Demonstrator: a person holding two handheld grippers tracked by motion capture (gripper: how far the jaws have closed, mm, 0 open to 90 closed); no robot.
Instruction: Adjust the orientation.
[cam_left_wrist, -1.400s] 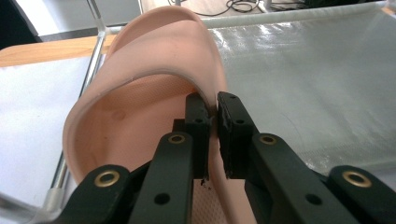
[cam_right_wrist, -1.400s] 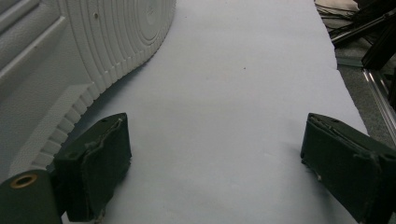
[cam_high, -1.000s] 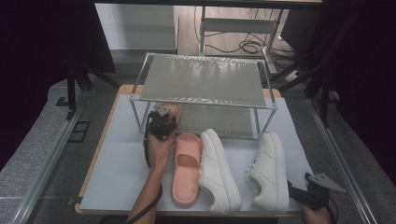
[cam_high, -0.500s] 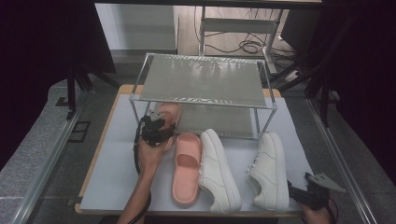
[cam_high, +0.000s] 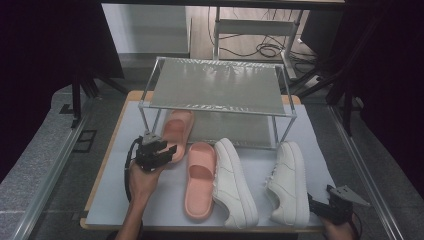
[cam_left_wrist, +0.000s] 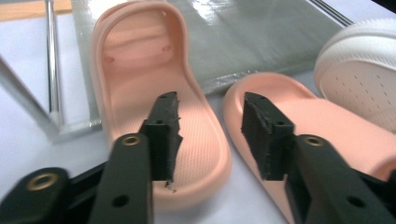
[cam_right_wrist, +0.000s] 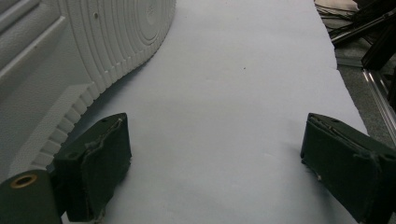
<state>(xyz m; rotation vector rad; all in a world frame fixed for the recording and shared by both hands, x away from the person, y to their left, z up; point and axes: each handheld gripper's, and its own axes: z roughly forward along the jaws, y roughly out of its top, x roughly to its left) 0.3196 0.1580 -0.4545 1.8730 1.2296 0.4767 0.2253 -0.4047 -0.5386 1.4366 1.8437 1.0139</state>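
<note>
Your left tongs (cam_high: 172, 151), left of centre in the high view, have just been closing, empty, beside the pink slipper's (cam_high: 176, 131) heel. Your right tongs (cam_right_wrist: 215, 163), lower right there, gape wide beside the white sneaker (cam_high: 289, 183).

A: Two pink slippers (cam_high: 200, 182) are seen, their footbeds finely dotted.

B: White sneakers (cam_high: 233, 182) are noted beside (soles ringed with ridges), on a pale blue mat (cam_high: 115, 200).

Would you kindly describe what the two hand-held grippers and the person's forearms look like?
The left hand-held gripper is black and blocky, with a black cable looping behind. Its jaws are black bars with brass-ringed holes and rough dark pads. The right hand-held gripper is also black, topped by a grey three-cornered plate. The forearms are sleeveless.
</note>
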